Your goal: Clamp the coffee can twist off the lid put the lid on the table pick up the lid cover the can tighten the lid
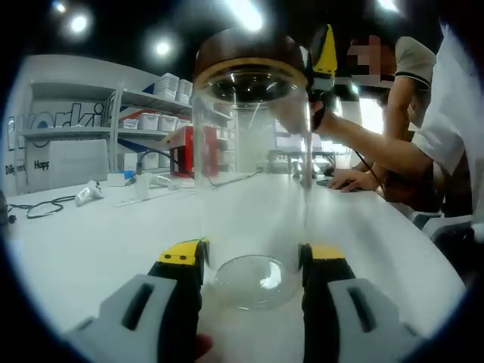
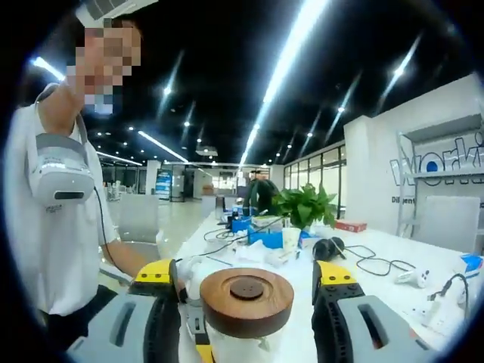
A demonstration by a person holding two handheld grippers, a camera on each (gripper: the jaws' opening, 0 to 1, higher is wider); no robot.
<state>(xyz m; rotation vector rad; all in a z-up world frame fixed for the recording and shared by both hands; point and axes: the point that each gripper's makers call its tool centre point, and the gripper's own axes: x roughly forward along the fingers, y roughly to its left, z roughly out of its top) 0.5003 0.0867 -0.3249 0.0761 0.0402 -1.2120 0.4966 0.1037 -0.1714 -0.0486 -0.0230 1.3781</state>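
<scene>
A clear glass coffee can (image 1: 251, 166) stands upright on the white table (image 1: 98, 242), topped by a round wooden lid (image 1: 246, 53). My left gripper (image 1: 253, 257) is shut on the can's base, one yellow-tipped jaw pressing each side. My right gripper (image 1: 321, 60) comes in from the right at lid height, held by a person's hand. In the right gripper view the wooden lid (image 2: 246, 299) lies between the two jaws of my right gripper (image 2: 246, 274). A gap shows on each side, so it is open around the lid without touching it.
Shelves with white bins (image 1: 155, 113) and a red box (image 1: 198, 151) stand behind the table. Cables and small white devices (image 1: 87, 193) lie at the left. A seated person (image 1: 401, 144) leans on the right edge. A potted plant (image 2: 306, 206) and blue boxes stand farther along.
</scene>
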